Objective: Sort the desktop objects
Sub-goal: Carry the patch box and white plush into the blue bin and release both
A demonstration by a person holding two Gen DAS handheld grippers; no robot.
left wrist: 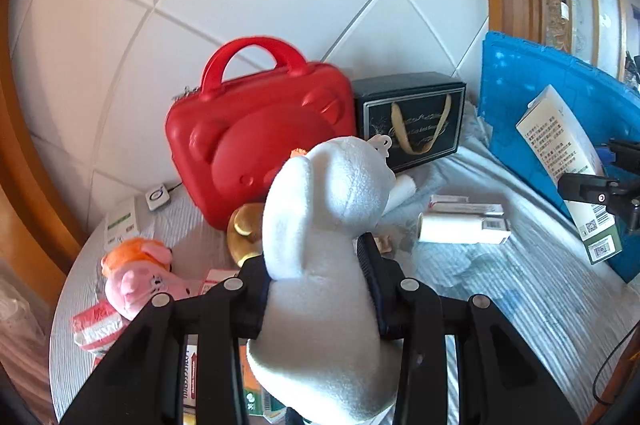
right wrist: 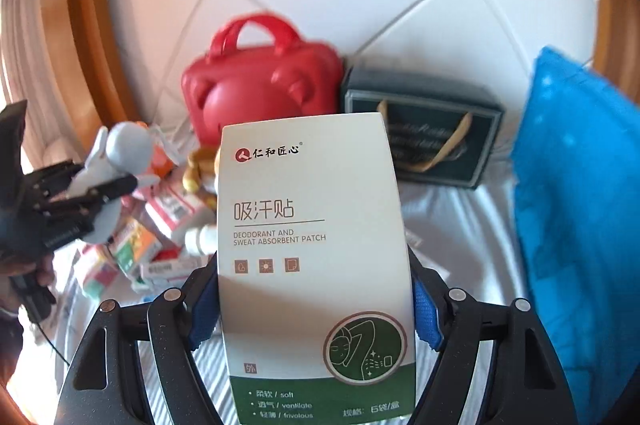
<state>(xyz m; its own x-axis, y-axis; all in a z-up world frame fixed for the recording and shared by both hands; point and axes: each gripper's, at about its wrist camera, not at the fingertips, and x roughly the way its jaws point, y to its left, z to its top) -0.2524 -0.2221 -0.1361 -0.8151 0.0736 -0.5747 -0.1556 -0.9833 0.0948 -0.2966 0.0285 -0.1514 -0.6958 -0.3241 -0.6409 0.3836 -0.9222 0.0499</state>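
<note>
Left gripper (left wrist: 320, 299) clamps white plush (left wrist: 332, 225), right gripper (right wrist: 316, 309) clamps patch box (right wrist: 312, 245); both lifted clear for sorting.

Handled case (left wrist: 256, 137) left of gift box (left wrist: 412, 121), touching.

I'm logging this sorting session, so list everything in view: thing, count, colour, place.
plush toy: 1, white, in left gripper
patch box: 1, white and green, in right gripper
case: 1, red, against tiled wall
gift box: 1, black, right of case
bin: 1, blue, far right
pig toy: 1, pink and orange, left on cloth
gold figure: 1, before case
small cartons: several, mostly white, on cloth
left gripper: 1, black, shut on plush
right gripper: 1, black, blue pads, shut on box
</note>
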